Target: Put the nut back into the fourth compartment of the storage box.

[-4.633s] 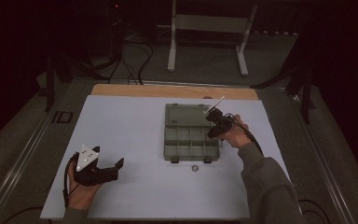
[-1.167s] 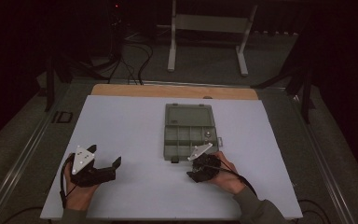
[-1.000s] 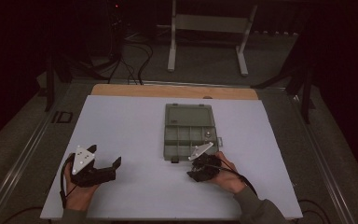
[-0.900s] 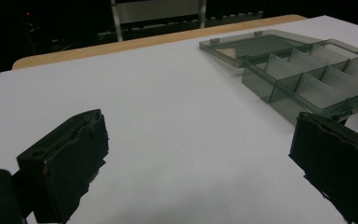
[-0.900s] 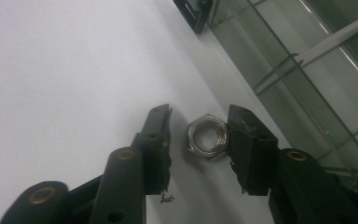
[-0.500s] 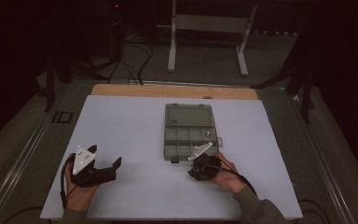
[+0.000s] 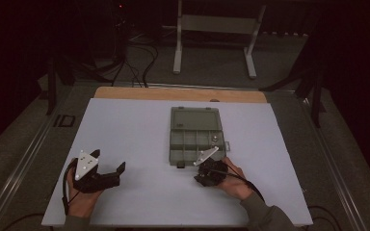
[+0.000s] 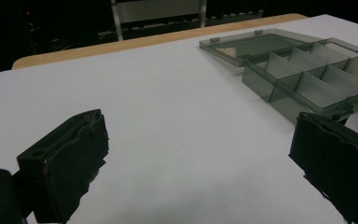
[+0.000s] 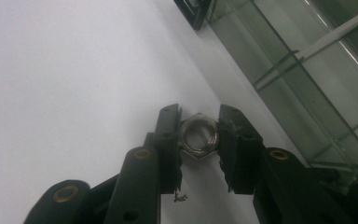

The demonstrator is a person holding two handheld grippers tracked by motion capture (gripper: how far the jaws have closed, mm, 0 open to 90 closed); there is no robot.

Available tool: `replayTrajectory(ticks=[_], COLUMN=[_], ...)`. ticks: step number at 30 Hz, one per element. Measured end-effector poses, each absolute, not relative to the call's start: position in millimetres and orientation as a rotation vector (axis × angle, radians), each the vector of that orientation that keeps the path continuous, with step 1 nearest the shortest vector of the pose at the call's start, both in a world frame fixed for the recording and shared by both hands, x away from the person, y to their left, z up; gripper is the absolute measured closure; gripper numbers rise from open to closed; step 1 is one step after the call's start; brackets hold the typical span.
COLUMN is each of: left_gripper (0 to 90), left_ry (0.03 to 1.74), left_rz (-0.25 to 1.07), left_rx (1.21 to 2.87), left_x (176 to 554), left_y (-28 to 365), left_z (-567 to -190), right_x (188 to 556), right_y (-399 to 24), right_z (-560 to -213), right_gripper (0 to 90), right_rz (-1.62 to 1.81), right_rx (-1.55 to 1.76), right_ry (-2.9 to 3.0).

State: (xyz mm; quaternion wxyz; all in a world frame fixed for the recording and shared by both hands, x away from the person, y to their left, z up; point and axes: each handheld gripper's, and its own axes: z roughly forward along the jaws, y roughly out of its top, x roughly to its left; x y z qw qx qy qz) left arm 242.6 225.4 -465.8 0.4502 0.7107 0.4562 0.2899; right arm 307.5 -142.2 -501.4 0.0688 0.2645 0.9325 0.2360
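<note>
One hex nut (image 9: 198, 136) sits clamped between the two black jaws of the right claw (image 9: 198, 140), its flat sides pressed by the pads and its threaded hole facing the camera, low over the white surface (image 9: 65, 79) just beside the near edge of the compartment box (image 9: 307, 88). That claw's jaws have just been closing, and the right gripper view now shows them snug on the nut with no gap on either side, so I judge the pick as made: the nut that lay loose on the surface in front of the box a few seconds ago is now in the grip. In the high view the right claw (image 7: 206, 174) lies low at the box's near right corner, where it was a second ago, while several seconds back it was up beside the far part of the box. The box (image 7: 195, 134) stands open, lid folded flat away from the person, its divided cells looking mostly bare, with one small pale item in a near right cell that is too small to identify. The likely next step is to lift the nut and carry it over a cell, keeping the grip square so the nut does not twist out. The left claw (image 7: 107, 174) rests well apart at the near left of the surface, jaws spread wide with nothing between them, as the left gripper view confirms (image 8: 200, 154), and it sits where it sat a second ago
</note>
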Motion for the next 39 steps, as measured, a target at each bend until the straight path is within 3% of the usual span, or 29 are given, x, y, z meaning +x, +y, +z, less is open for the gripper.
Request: replayTrajectory(ticks=[39], left_gripper=[4.2], left_ry=[1.125], left_rz=[0.716], left_rx=[1.761], left_x=[242.9], left_y=[224.6], left_z=[-466.0], right_x=[312.5], right_y=[-142.2], right_z=[-472.2], right_gripper=[70.4], right_rz=[0.602], right_rx=[0.774], right_ry=[2.857])
